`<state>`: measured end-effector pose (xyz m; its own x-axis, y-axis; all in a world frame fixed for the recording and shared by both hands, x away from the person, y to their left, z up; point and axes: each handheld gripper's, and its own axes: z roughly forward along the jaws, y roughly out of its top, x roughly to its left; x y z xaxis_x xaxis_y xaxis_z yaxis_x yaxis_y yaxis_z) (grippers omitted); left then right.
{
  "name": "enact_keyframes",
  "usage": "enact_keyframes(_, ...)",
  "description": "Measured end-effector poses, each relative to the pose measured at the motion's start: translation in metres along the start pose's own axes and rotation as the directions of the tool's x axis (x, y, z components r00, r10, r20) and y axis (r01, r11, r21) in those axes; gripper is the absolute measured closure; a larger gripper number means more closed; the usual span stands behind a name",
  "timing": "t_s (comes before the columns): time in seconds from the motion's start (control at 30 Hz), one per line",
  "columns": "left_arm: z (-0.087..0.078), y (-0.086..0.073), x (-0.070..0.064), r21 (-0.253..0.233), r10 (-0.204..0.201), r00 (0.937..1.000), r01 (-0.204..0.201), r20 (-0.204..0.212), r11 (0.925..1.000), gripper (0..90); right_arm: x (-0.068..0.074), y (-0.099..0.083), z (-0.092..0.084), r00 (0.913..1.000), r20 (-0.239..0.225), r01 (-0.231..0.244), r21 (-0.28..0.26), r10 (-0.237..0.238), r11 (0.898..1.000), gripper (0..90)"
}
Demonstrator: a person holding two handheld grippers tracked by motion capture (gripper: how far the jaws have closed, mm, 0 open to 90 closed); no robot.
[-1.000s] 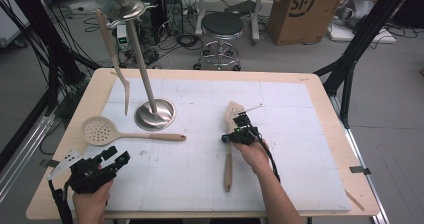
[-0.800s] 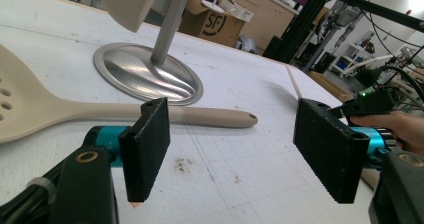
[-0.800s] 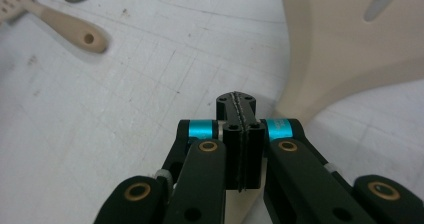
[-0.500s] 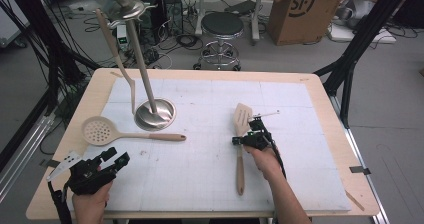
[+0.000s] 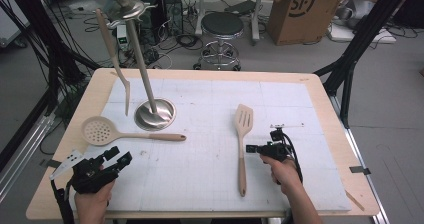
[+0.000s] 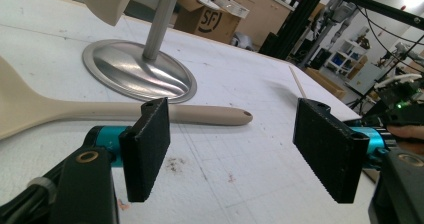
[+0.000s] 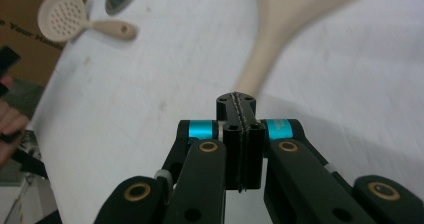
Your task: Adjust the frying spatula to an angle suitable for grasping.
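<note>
Jaws clenched empty, we are holding our right gripper (image 5: 251, 148) just beside the spatula (image 5: 243, 134) lying flat on the desk (image 5: 320, 84). We are resting our left gripper (image 5: 120, 156), jaws released, near the skimmer (image 5: 102, 131).

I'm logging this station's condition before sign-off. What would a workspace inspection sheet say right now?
Surface: white gridded mat on wooden table, few small stains.
Job's things: beige slotted spatula lies flat, close to right gripper's tips; contact unclear.
Clutter: beige perforated skimmer spoon lies flat; steel utensil stand holds one hanging beige utensil.
Grippers: left gripper open, holding nothing; right gripper shut, holding nothing.
Cables: black cable trails from right gripper; more on floor.
Surroundings: black stool, cardboard box.
</note>
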<state>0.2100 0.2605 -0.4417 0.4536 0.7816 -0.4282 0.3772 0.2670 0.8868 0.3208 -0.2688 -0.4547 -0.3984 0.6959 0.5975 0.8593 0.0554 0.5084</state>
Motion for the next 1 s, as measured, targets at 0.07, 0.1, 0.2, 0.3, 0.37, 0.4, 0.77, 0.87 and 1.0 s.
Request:
enact_keyframes(0.07, 0.000, 0.000, -0.001, 0.004, 0.001, 1.0000, -0.001, 0.001, 1.0000, 31.7, -0.003, -0.010, -0.003, 1.0000, 0.002, 0.004, 0.015, -0.004, 1.000, 90.0)
enact_keyframes(0.1, 0.000, 0.000, 0.000, 0.005, 0.001, 1.0000, -0.001, 0.001, 1.0000, 31.7, -0.004, -0.015, -0.004, 0.9999, 0.008, 0.010, 0.024, -0.010, 1.000, 90.0)
enact_keyframes(0.2, 0.000, 0.000, 0.001, 0.000, 0.000, 1.0000, 0.000, -0.001, 1.0000, 31.7, -0.004, -0.027, -0.009, 0.9999, -0.010, 0.008, 0.038, -0.008, 0.999, 90.0)
enact_keyframes(0.3, -0.001, 0.000, 0.001, -0.001, -0.003, 1.0000, 0.003, -0.007, 1.0000, 31.7, -0.001, -0.039, -0.014, 0.9995, -0.023, 0.022, 0.046, -0.021, 0.999, 90.0)
enact_keyframes(0.37, -0.001, 0.000, 0.001, -0.003, -0.003, 1.0000, 0.003, -0.008, 1.0000, 31.7, 0.004, -0.048, -0.016, 0.9986, -0.044, 0.030, 0.060, -0.028, 0.998, 90.0)
enact_keyframes(0.4, 0.000, 0.000, 0.001, 0.001, -0.001, 1.0000, 0.001, -0.007, 1.0000, 31.7, 0.007, -0.054, -0.016, 0.9976, -0.056, 0.044, 0.062, -0.041, 0.997, 90.0)
enact_keyframes(0.77, 0.002, 0.001, 0.002, 0.000, -0.005, 1.0000, 0.005, -0.005, 1.0000, 31.8, 0.037, -0.061, -0.002, 0.9913, -0.084, 0.108, 0.075, -0.101, 0.991, 90.0)
enact_keyframes(0.87, 0.003, 0.001, 0.001, 0.001, -0.002, 1.0000, 0.002, -0.001, 1.0000, 31.9, 0.037, -0.060, -0.001, 0.9914, -0.084, 0.107, 0.083, -0.100, 0.991, 90.0)
enact_keyframes(1.0, 0.003, 0.000, 0.001, 0.000, -0.004, 1.0000, 0.004, 0.002, 1.0000, 32.0, 0.030, -0.069, -0.002, 0.9941, -0.085, 0.073, 0.067, -0.067, 0.995, 90.0)
